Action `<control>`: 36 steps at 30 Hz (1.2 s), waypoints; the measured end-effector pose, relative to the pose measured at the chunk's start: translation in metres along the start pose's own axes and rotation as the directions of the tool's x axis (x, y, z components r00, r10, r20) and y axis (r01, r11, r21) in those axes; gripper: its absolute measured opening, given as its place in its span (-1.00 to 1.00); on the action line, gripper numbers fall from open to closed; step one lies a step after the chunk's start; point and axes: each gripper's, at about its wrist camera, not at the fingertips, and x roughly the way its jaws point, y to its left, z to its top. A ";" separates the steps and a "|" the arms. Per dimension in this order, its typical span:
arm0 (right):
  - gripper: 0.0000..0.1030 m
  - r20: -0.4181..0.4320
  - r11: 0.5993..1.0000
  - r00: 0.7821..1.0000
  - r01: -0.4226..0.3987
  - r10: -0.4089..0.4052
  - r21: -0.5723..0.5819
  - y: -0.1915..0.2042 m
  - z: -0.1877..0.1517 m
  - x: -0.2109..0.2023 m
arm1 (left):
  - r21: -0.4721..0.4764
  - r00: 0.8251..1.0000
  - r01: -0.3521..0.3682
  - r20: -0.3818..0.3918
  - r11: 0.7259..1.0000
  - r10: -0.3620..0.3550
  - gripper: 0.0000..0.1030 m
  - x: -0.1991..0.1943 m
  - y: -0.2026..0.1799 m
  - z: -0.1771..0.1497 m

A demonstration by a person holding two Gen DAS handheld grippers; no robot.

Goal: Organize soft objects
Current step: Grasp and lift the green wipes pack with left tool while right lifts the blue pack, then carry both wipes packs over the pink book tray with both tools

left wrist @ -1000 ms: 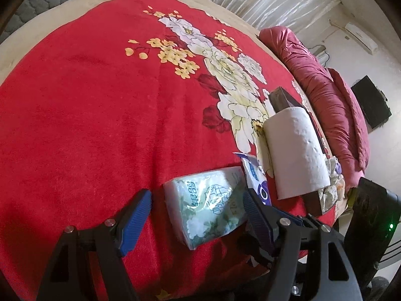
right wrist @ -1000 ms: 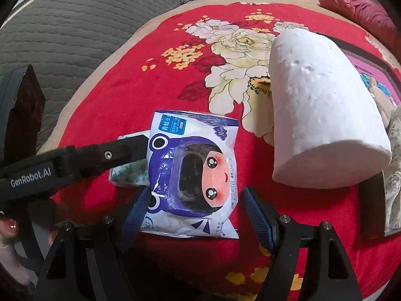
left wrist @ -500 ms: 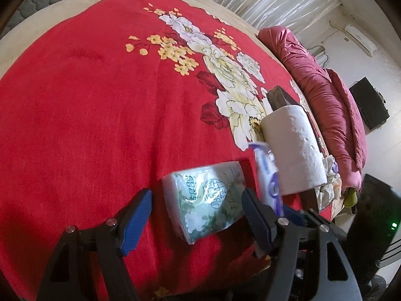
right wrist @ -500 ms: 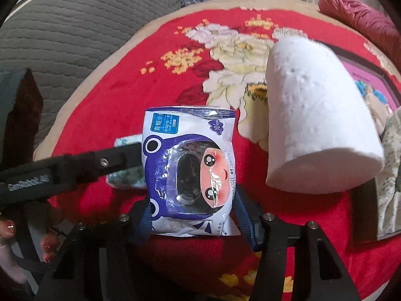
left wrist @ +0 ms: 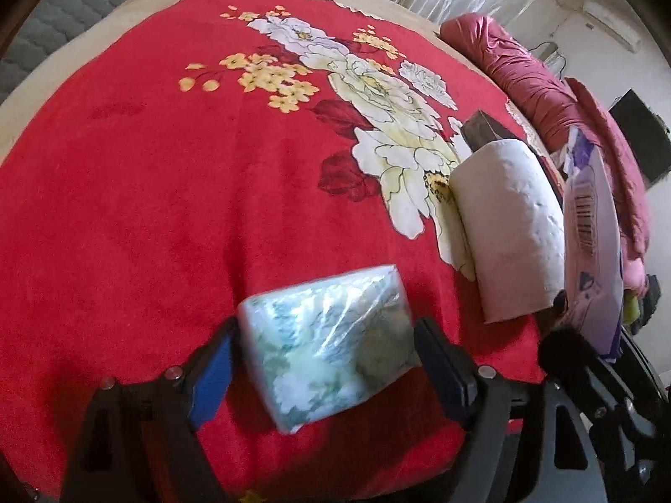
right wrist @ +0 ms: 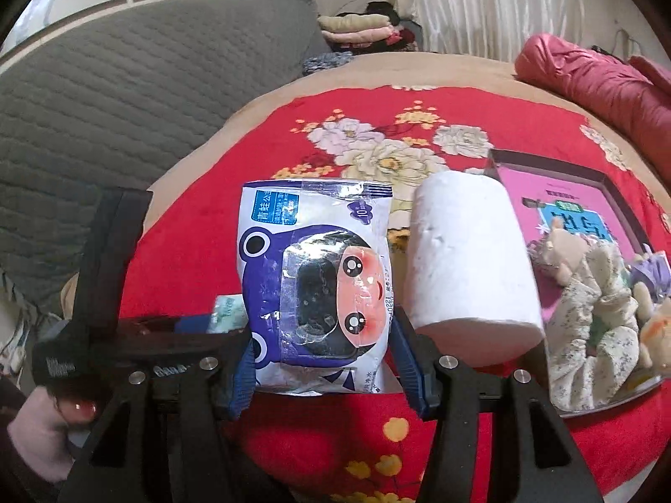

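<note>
My left gripper [left wrist: 325, 360] is shut on a green-and-white tissue pack [left wrist: 327, 339] and holds it just above the red floral blanket [left wrist: 167, 188]. My right gripper [right wrist: 323, 360] is shut on a blue-and-white wet-wipes pack [right wrist: 314, 276] with a cartoon face, lifted off the blanket. That pack shows edge-on at the right of the left wrist view [left wrist: 591, 243]. A white paper roll [right wrist: 469, 260] lies on the blanket to the right of the wipes; it also shows in the left wrist view [left wrist: 507, 226].
A dark-rimmed tray [right wrist: 604, 180] with a pink book and several small plush toys [right wrist: 595, 285] sits right of the roll. A rolled maroon quilt [left wrist: 545, 96] lies along the far right edge. A grey quilted mattress [right wrist: 126, 96] borders the blanket on the left.
Both grippers have shut on their packs and lifted them. The wipes pack rose from the blanket and now stands high beside the roll; the tissue pack is off the blanket.
</note>
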 end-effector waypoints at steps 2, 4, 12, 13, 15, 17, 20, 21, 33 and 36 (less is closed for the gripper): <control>0.11 -0.002 0.999 1.000 0.005 -0.005 0.038 -0.010 0.000 -0.003 | -0.003 1.000 -0.016 -0.005 1.000 0.016 0.64 0.004 -0.005 0.003; 0.11 0.009 0.998 1.000 0.004 -0.005 0.062 -0.015 -0.001 -0.010 | 0.004 0.999 -0.052 -0.014 0.999 0.052 0.64 0.008 -0.008 0.004; 0.12 0.042 0.999 0.999 -0.001 -0.001 0.043 -0.012 0.003 -0.019 | 0.121 0.972 -0.232 -0.011 0.965 0.235 0.58 0.020 -0.031 -0.002; 0.12 0.045 0.999 0.999 -0.002 0.000 0.043 -0.012 0.003 -0.020 | 0.126 0.971 -0.236 -0.010 0.964 0.239 0.57 0.019 -0.032 -0.002; 0.12 0.049 0.999 0.999 -0.002 0.000 0.044 -0.012 0.005 -0.020 | 0.133 0.968 -0.247 -0.008 0.960 0.250 0.52 0.017 -0.033 -0.003; 0.12 0.058 0.999 0.998 -0.002 -0.001 0.043 -0.013 0.005 -0.021 | 0.135 0.967 -0.253 -0.003 0.958 0.256 0.49 0.016 -0.035 -0.003; 0.12 0.071 0.999 0.997 0.007 -0.010 0.042 -0.014 0.004 -0.025 | 0.135 0.968 -0.251 0.008 0.959 0.252 0.45 0.012 -0.036 -0.004; 0.12 0.076 0.999 0.997 0.008 -0.012 0.044 -0.014 0.005 -0.026 | 0.130 0.970 -0.241 0.013 0.962 0.241 0.44 0.010 -0.036 -0.004; 0.12 0.133 0.995 0.990 0.035 -0.047 0.095 -0.035 0.012 -0.045 | 0.090 0.984 -0.162 0.083 0.983 0.155 0.43 -0.023 -0.049 -0.001; 0.12 0.143 0.993 0.988 0.040 -0.057 0.115 -0.042 0.012 -0.050 | 0.105 0.980 -0.173 0.113 0.979 0.161 0.43 -0.031 -0.057 -0.001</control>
